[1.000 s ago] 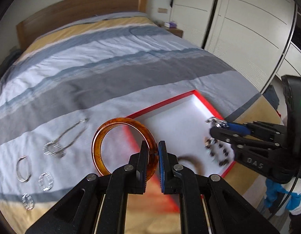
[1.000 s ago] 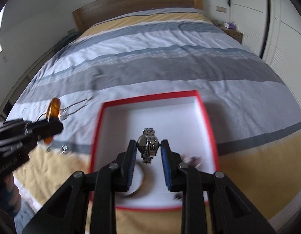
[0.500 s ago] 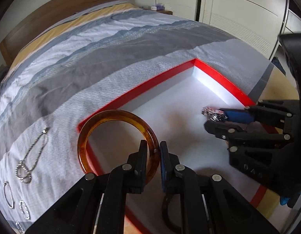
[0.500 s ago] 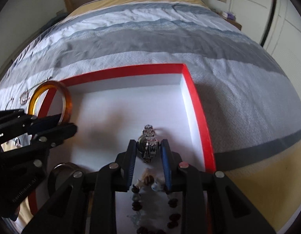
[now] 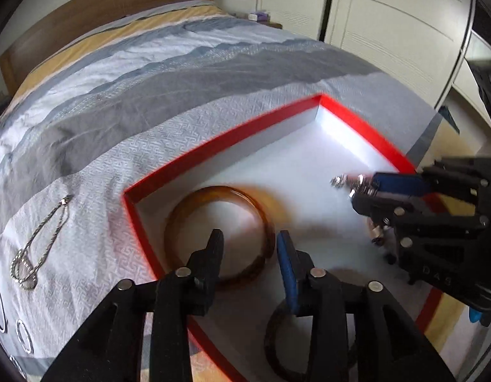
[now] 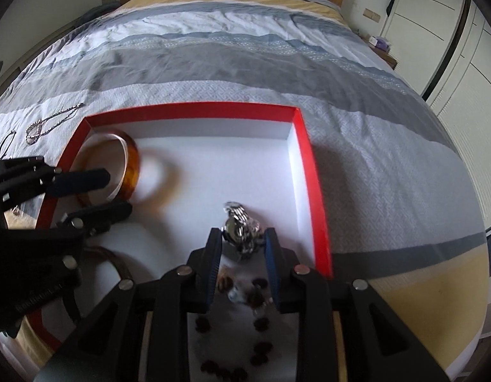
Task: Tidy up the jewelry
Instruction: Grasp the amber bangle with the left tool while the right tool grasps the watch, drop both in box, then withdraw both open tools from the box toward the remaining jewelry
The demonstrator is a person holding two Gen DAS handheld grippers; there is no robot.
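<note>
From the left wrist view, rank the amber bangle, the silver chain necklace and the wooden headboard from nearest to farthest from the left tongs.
1. Amber bangle: in the red box's near left corner, lying right at the tips of the left tongs, whose jaws have just been opening; no longer gripped.
2. Silver chain necklace: on the bedspread, left of the box.
3. Wooden headboard: far end of the bed.

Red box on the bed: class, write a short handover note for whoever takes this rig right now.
Left gripper: its jaws have just been opening, and the amber bangle lies released in the red box.
Right gripper: shut on the silver watch, low over the box floor.
Already in the box: a dark bangle and a beaded bracelet.
Left to do: release the watch, then fetch the silver chain and the small rings lying on the bedspread.
</note>
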